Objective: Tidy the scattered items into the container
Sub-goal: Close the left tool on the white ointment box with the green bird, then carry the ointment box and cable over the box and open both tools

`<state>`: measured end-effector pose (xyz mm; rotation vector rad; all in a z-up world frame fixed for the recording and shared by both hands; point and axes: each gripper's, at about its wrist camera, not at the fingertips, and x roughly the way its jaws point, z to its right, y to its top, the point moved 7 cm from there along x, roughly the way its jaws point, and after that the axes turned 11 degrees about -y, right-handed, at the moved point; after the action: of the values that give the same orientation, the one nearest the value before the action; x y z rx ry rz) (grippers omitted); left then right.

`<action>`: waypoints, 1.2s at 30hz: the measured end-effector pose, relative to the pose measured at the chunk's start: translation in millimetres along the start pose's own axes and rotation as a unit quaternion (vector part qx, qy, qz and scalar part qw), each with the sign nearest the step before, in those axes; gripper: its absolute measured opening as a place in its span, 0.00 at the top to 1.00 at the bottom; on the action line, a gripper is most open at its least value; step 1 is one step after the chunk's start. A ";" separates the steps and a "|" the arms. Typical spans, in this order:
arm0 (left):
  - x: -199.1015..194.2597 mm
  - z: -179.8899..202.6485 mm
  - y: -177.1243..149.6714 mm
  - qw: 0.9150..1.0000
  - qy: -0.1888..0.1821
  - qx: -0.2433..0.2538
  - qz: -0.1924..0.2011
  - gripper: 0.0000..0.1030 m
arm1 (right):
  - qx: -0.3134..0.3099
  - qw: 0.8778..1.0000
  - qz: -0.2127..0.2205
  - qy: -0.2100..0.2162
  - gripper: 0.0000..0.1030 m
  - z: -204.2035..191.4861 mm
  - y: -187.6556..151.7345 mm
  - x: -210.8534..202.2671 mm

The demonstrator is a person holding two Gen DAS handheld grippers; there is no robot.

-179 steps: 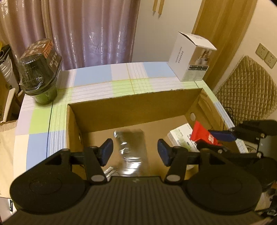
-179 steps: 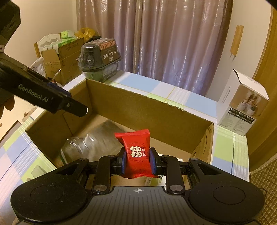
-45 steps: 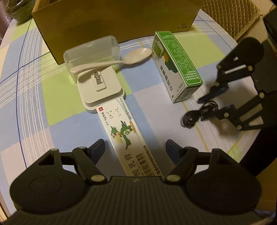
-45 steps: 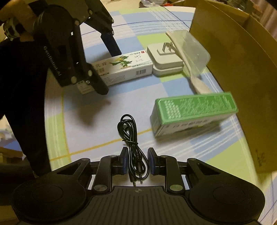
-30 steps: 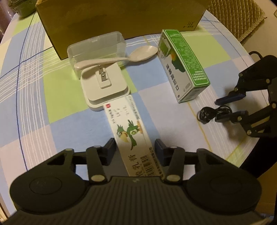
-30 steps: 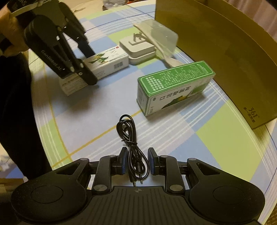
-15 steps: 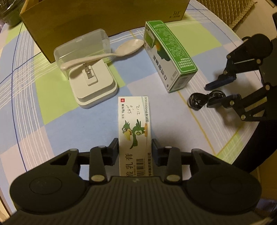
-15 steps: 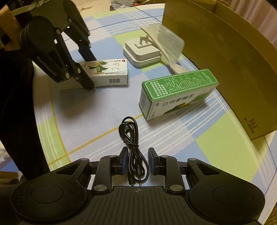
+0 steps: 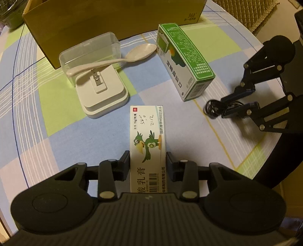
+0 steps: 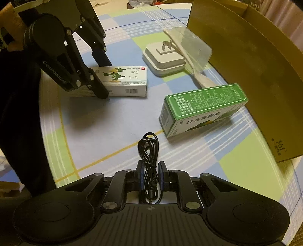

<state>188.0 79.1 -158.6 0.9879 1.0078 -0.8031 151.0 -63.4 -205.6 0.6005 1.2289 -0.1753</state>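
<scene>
Two claws are at work on the checked table [image 9: 56, 121]. The left claw [image 9: 148, 160] points down and squeezes one long white box with a green bird [image 9: 147, 143] on it; both pads press its sides, and the box lies flat on the table. The right claw [image 10: 151, 175] has just been closing, and now it pinches one small black cable [image 10: 148, 149], which is coiled up and sits between its pads on the table.

A bit farther away there is one green box [image 9: 184, 64], lying on its side, apart from the bird box. Next to that is one white plug [image 9: 101, 94] with its two metal prongs pointing up. One pale spoon [image 9: 115, 60] rests across the top of the plug. Just behind the plug is one clear plastic case [image 9: 89, 51].

Farthest back stands one big brown cardboard box [image 9: 106, 17]. The clear case sits right by its wall. All six small things are still outside it.
</scene>
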 end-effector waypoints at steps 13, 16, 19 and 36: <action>-17.5 9.0 7.4 1.000 0.003 0.016 0.007 0.68 | 0.064 0.998 0.006 -0.023 0.83 8.8 -10.8 -23.6; -28.7 14.2 10.4 1.000 0.002 0.024 0.011 0.68 | 0.080 0.996 0.010 -0.030 0.83 15.0 -10.3 -33.5; -38.3 21.3 17.4 0.999 0.009 0.047 0.011 0.68 | 0.100 0.994 0.016 -0.040 0.83 25.2 -6.7 -44.3; -130.4 33.6 140.0 0.988 0.040 0.113 0.096 0.68 | 0.162 0.974 0.107 -0.118 0.83 126.7 70.3 -114.1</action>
<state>279.1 109.7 10.3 1.2997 0.8876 -0.7317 247.8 -92.1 -51.3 0.9632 0.9033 -0.2618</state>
